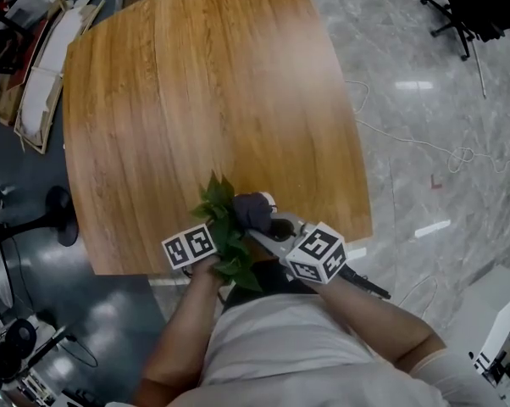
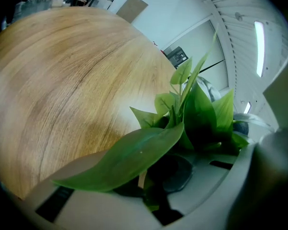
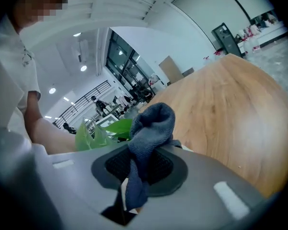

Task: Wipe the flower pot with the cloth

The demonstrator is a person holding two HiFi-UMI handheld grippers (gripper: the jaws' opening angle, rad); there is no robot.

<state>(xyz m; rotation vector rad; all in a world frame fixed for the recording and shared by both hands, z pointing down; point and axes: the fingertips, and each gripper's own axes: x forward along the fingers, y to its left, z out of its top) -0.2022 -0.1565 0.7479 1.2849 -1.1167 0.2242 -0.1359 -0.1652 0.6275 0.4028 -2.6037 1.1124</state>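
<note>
Head view: plant [image 1: 223,220] sits at the near edge of the wooden desk [image 1: 204,100], right in front of the person. The leaves cover the flower pot, so I can't make it out. Left gripper [image 1: 214,237] comes in from the plant's left and right gripper [image 1: 268,225] from its right. Each gripper's cube shows black-and-white square markers. A blue-grey cloth [image 1: 252,210] is bunched at the right gripper's tip, touching the leaves.

Left gripper view: left gripper [image 2: 153,186] jaws are pressed together on the base of the plant [image 2: 192,109]. One long leaf lies across the jaws and the rest stand up just beyond them. Desk [image 2: 62,80] stretches away behind.

Right gripper view: right gripper [image 3: 133,172] jaws are pinching the cloth [image 3: 151,126], which bulges up past the pads, with a tail hanging down between them. Plant [image 3: 105,131] leaves are just beyond the cloth on the left, and the desk [image 3: 230,109] is on the right.
</note>
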